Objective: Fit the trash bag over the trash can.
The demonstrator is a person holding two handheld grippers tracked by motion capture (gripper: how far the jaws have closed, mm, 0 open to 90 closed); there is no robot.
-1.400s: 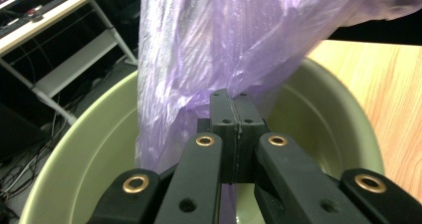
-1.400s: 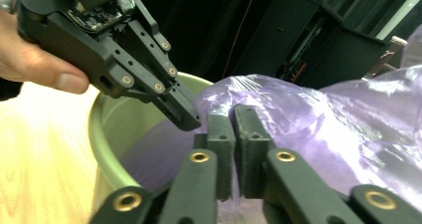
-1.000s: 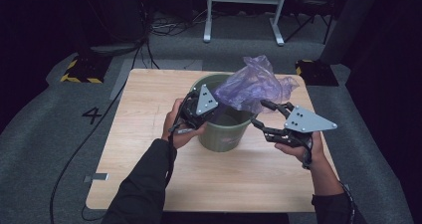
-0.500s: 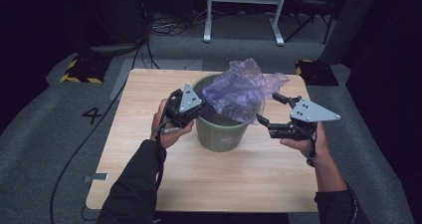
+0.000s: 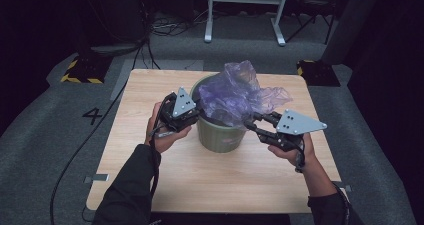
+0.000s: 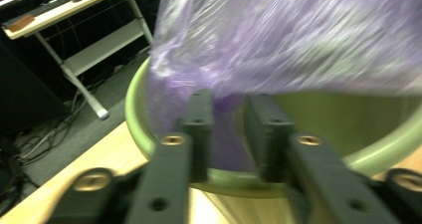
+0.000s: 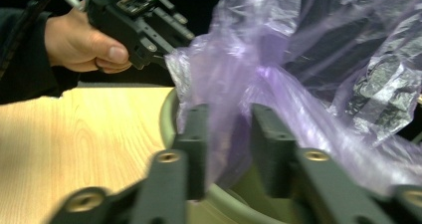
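Observation:
A crumpled purple plastic bag (image 5: 235,95) stands loosely in and above a green bin (image 5: 220,135) on the wooden table (image 5: 150,85). My left gripper (image 5: 197,112) is at the bin's left rim. In the left gripper view its jaws (image 6: 229,134) have just been opening and stand apart at the rim (image 6: 134,119), with bag film (image 6: 298,35) between them. My right gripper (image 5: 250,122) is at the right rim. Its jaws (image 7: 230,144) have just been closing, and a hanging fold of the bag (image 7: 318,59) lies in the gap that remains.
The bin stands mid-table, with bare wood in front of it and on both sides. Dark floor surrounds the table, with a white metal stand (image 5: 245,10) behind it and cables (image 5: 75,150) at the left.
My left gripper has shifted left from over the bin to its rim, and its jaws have parted. The right gripper has dropped slightly toward the right rim. The bag has sagged a little leftward.

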